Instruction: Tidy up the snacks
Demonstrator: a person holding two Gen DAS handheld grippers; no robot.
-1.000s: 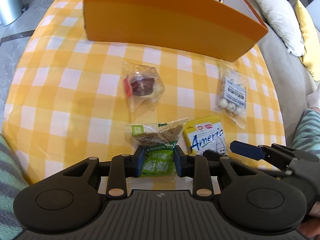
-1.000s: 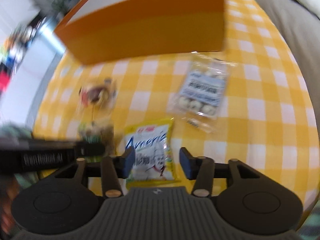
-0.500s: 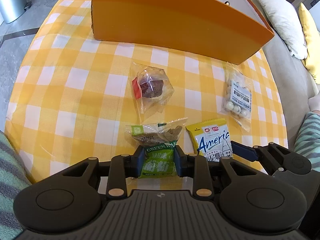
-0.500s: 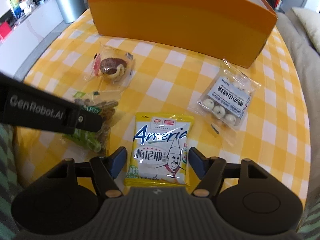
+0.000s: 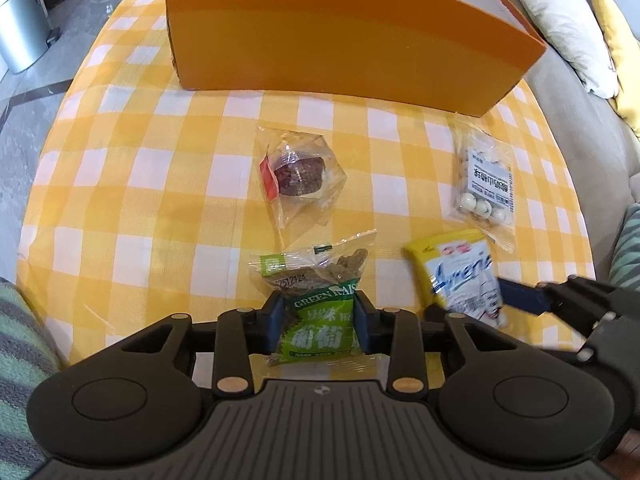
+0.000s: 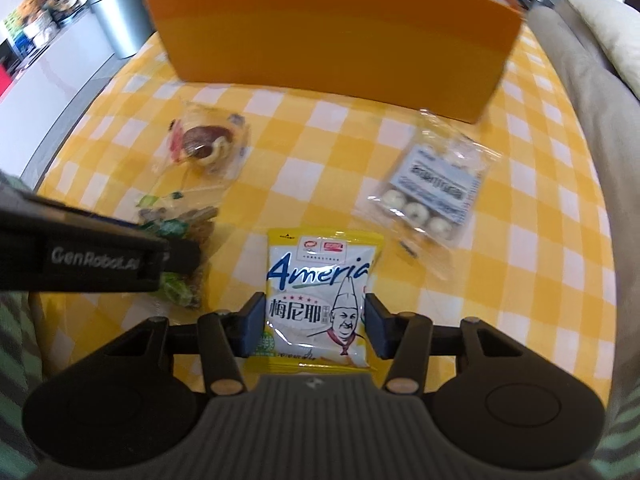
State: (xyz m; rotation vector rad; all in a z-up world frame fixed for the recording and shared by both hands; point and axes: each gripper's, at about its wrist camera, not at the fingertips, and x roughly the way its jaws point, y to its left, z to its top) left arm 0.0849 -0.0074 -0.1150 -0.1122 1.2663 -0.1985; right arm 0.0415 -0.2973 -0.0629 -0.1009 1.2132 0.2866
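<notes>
A green raisin packet (image 5: 322, 316) lies at the near edge of the yellow checked table (image 5: 132, 184). My left gripper (image 5: 320, 316) is shut on its sides, and the jaws are opening. Just to the right, a yellow chips packet (image 6: 320, 288) sits between the pads of my right gripper (image 6: 315, 330). Those jaws are closing and touch both its edges. In the left wrist view that yellow packet (image 5: 460, 276) looks tilted and blurred, with a blue right pad (image 5: 520, 300) against it. An open orange box (image 5: 340, 36) stands across the far side.
A clear bag with a dark cake (image 5: 300, 172) lies mid-table. A bag of white balls (image 5: 486, 184) lies to the right. A sofa with cushions (image 5: 560, 20) borders the right side, and a metal bin (image 5: 20, 32) stands far left. A striped sleeve (image 5: 20, 340) shows at the near left.
The right jaws spread around the yellow packet, then narrowed onto it, and the packet now sits tilted. The left gripper has stayed on the green packet.
</notes>
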